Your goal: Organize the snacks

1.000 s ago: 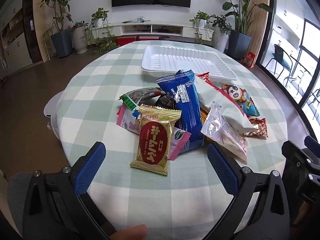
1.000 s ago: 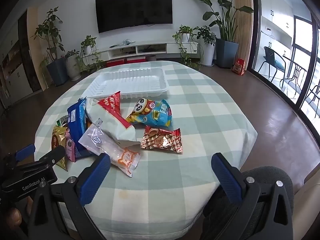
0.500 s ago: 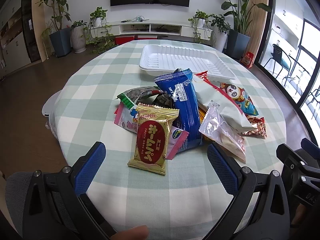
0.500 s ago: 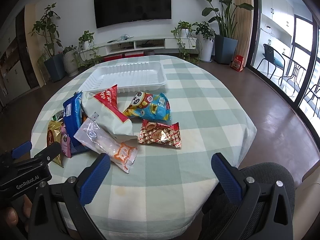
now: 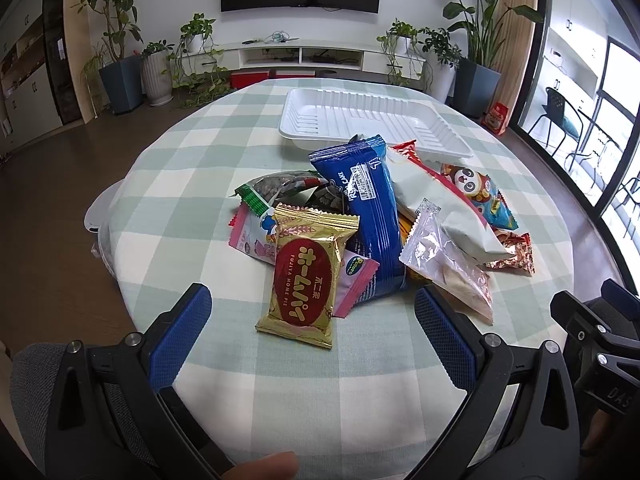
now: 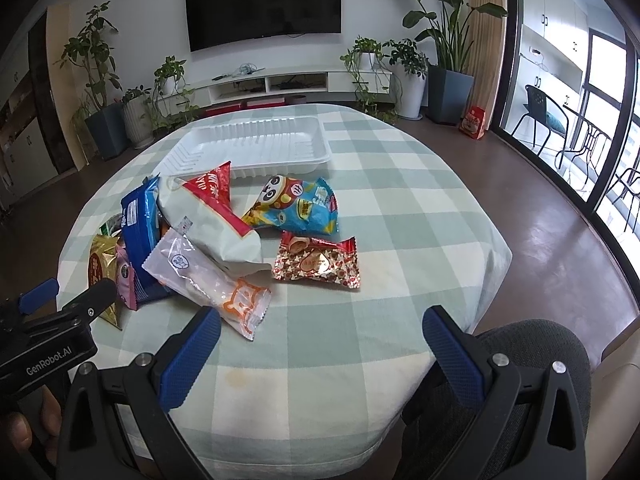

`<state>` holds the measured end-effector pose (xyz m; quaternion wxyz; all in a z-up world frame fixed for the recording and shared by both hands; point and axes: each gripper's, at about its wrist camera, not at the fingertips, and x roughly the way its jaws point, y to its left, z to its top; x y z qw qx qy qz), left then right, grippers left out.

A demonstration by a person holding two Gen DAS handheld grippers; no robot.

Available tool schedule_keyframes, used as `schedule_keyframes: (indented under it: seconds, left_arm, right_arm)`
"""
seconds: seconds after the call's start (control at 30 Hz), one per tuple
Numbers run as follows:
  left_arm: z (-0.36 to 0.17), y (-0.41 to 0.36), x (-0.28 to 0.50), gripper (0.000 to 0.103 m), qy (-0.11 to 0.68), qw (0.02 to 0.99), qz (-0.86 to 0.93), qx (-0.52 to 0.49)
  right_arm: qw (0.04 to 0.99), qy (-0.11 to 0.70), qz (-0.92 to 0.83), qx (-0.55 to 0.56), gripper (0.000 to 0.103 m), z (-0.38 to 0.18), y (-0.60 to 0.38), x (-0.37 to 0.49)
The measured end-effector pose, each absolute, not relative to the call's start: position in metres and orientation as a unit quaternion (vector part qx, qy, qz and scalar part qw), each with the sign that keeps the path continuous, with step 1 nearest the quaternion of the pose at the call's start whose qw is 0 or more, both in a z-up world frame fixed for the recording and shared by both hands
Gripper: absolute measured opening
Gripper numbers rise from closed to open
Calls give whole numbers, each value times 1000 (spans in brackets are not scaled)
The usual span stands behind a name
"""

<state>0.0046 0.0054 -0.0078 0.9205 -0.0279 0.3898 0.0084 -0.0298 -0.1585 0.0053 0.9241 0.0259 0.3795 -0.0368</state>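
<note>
A heap of snack packets lies mid-table. Nearest the left gripper [image 5: 312, 304] is a gold packet with a red oval [image 5: 306, 276], just ahead of the open, empty fingers. Behind it lean a blue packet [image 5: 366, 216] and a pale bag with a red stripe [image 5: 444, 208]. An empty white plastic tray [image 5: 372, 116] sits at the far side. In the right wrist view the right gripper [image 6: 320, 324] is open and empty over the near table edge, with a clear packet with an orange print [image 6: 208, 276] at its left fingertip, a red-and-gold packet [image 6: 318, 264] and a panda packet [image 6: 296, 204] ahead.
The round table wears a green-and-white check cloth [image 6: 400, 208] that drops off close on all sides. A grey chair back [image 6: 532, 344] is under the right gripper. The left gripper body [image 6: 48, 340] and a hand [image 6: 24, 432] fill the right view's lower left. Plants and a TV stand beyond.
Both grippers have eased slightly nearer and higher over the table, so the snacks sit a little lower in view. Nothing was taken hold of; the jaws stayed open.
</note>
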Motion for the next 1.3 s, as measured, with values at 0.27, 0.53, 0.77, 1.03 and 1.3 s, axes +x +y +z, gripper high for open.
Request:
schedule_keyframes:
  seconds: [0.27,0.53,0.77,1.03,1.3]
  left_arm:
    - [-8,6,5,103,390,920,9,-28]
    - [-8,6,5,103,390,920,9,-28]
    - [-9,5,5,103,390,920,9,-28]
    - [-9,5,5,103,391,920,9,-29]
    - [-9,5,5,103,391,920,9,-29]
  right_arm:
    - [922,384,-36,25,103,4,-158,-30]
    - [922,386,-36,25,103,3,-157,-30]
    - [921,386,-36,25,103,3,-157,-30]
    - [921,387,-36,25,103,3,-157,-30]
    - [921,387,-36,25,103,2,-157,-30]
